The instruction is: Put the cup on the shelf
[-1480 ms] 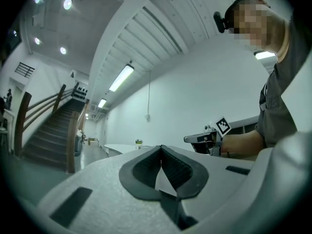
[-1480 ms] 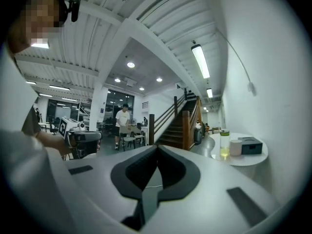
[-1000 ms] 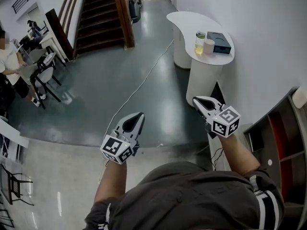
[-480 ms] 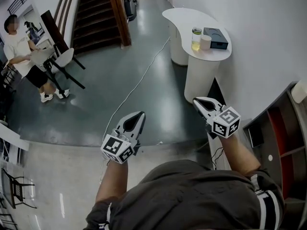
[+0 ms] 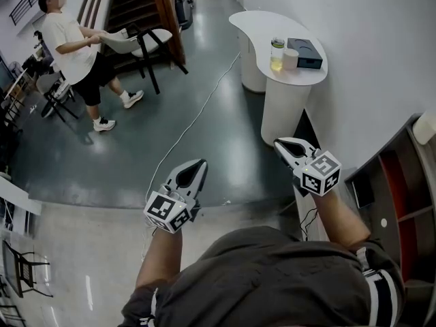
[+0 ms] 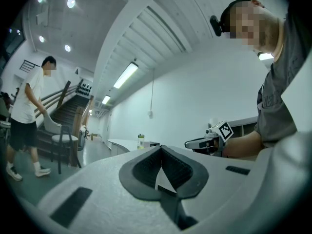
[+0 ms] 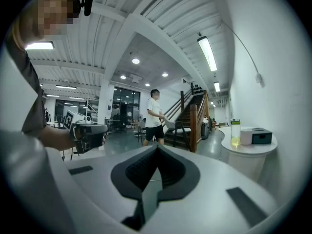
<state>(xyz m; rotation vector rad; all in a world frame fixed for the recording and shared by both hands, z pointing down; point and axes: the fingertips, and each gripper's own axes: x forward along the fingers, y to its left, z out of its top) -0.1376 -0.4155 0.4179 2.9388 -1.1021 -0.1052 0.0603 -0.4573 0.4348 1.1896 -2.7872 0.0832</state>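
The head view takes in the shelf (image 5: 400,195) at its right edge, which the right gripper view leaves out; that view faces the white table (image 7: 253,150) side-on instead. The cup (image 5: 291,59) stands on it between one bottle (image 5: 276,53) and one dark box (image 5: 306,52), well apart from both tools. The left gripper (image 5: 199,163) and right gripper (image 5: 278,142) each have jaws pressed together, holding nothing. One person (image 5: 71,50) carries a chair (image 5: 136,41) near the stairs (image 5: 146,9); one cable (image 5: 197,118) crosses the floor.
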